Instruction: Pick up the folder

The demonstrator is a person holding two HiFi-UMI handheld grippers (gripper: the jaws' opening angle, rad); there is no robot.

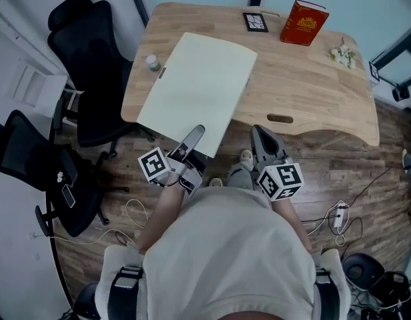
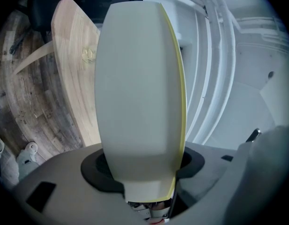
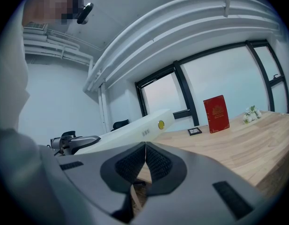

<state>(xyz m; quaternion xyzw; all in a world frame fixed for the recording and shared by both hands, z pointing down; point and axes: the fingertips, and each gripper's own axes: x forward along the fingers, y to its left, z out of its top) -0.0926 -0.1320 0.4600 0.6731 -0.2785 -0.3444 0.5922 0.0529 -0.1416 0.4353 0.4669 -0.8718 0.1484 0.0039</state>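
Observation:
A large cream folder (image 1: 198, 89) with a yellow edge is held over the left half of the wooden desk (image 1: 312, 99), and its near edge juts past the desk's front. My left gripper (image 1: 192, 142) is shut on that near edge. In the left gripper view the folder (image 2: 139, 88) fills the middle, with the pads (image 2: 100, 170) pressed on both sides of it. From the right gripper view the folder (image 3: 135, 130) slopes upward off the desktop. My right gripper (image 1: 262, 139) hangs at the desk's front edge, jaws shut (image 3: 145, 149) on nothing.
A red book (image 1: 304, 23) stands at the desk's back, beside a small black frame (image 1: 255, 22). White flowers (image 1: 342, 56) lie at the right, and a small bottle (image 1: 152, 63) sits at the left edge. Black office chairs (image 1: 85, 59) stand left of the desk. A power strip (image 1: 338, 217) and cables lie on the floor.

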